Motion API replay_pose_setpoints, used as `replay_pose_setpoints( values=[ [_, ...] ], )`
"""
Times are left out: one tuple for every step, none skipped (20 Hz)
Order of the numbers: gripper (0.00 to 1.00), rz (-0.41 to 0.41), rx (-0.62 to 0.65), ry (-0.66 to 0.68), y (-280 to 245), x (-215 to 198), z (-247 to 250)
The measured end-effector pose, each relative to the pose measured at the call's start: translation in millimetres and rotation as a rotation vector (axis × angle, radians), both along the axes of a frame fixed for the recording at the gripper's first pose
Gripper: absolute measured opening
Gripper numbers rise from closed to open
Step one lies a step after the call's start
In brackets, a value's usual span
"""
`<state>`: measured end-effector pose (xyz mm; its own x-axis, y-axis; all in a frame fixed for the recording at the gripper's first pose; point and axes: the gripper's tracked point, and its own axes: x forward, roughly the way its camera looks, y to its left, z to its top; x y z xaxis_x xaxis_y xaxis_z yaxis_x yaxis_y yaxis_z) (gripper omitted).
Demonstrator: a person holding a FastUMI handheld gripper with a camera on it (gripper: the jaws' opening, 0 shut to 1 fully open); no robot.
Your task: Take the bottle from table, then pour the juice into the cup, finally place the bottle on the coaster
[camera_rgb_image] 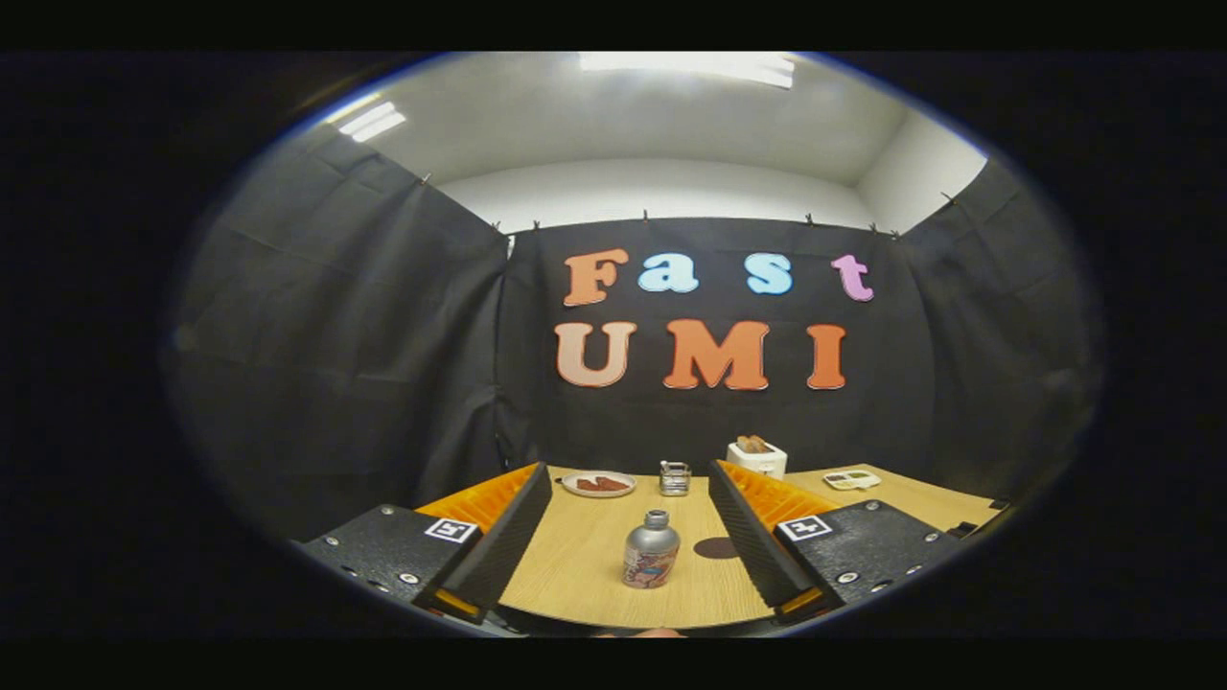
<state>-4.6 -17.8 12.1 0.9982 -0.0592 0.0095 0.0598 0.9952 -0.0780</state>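
Observation:
A small silver bottle [651,550] with a printed label stands upright on the wooden table [585,565], between my two fingers but touching neither. My gripper [623,537] is open, its fingers spread wide to either side of the bottle. A dark round coaster [716,548] lies flat just right of the bottle, close to the right finger [752,537]. Farther back, beyond the bottle, stands a small metal cup [675,477].
A white plate with brownish food [598,484] sits at the back left of the table. A white toaster with bread [756,457] stands at the back right, and a small tray [851,479] lies right of it. Black cloth walls close in the booth.

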Motion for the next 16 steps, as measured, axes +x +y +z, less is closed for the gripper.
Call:
replay_pose_setpoints(
  values=[
    [0.98, 0.004, 0.001, -0.007, 1.2, -1.1, 2.9],
    [0.98, 0.009, 0.000, -0.012, 1.9, -2.5, 5.7],
    [0.98, 0.009, -0.002, -0.016, 1.1, -2.3, 8.5],
    [0.98, 0.005, -0.006, -0.016, -1.3, -3.1, 8.7],
    [0.98, 0.001, -0.010, -0.014, -2.5, -2.9, 7.6],
    [0.98, -0.004, -0.015, -0.014, -4.1, -4.1, 7.9],
    [0.98, -0.013, -0.021, -0.013, -6.4, -3.5, 7.8],
    [0.98, -0.021, -0.026, -0.012, -8.8, -2.5, 5.9],
    [0.98, -0.028, -0.034, -0.011, -10.9, -1.6, 4.4],
    [0.97, -0.039, -0.039, -0.006, -14.4, -1.4, 1.8],
    [0.97, -0.047, -0.041, -0.002, -17.2, 0.2, -1.6],
    [0.98, -0.054, -0.039, 0.001, -19.7, 3.4, -5.4],
    [0.98, -0.057, -0.038, 0.008, -21.8, 6.3, -10.3],
    [0.98, -0.060, -0.039, 0.010, -22.9, 9.5, -15.3],
    [0.98, -0.068, -0.040, 0.008, -25.9, 11.7, -18.2],
    [0.98, -0.074, -0.037, 0.004, -29.3, 13.3, -22.1]
  ],
)
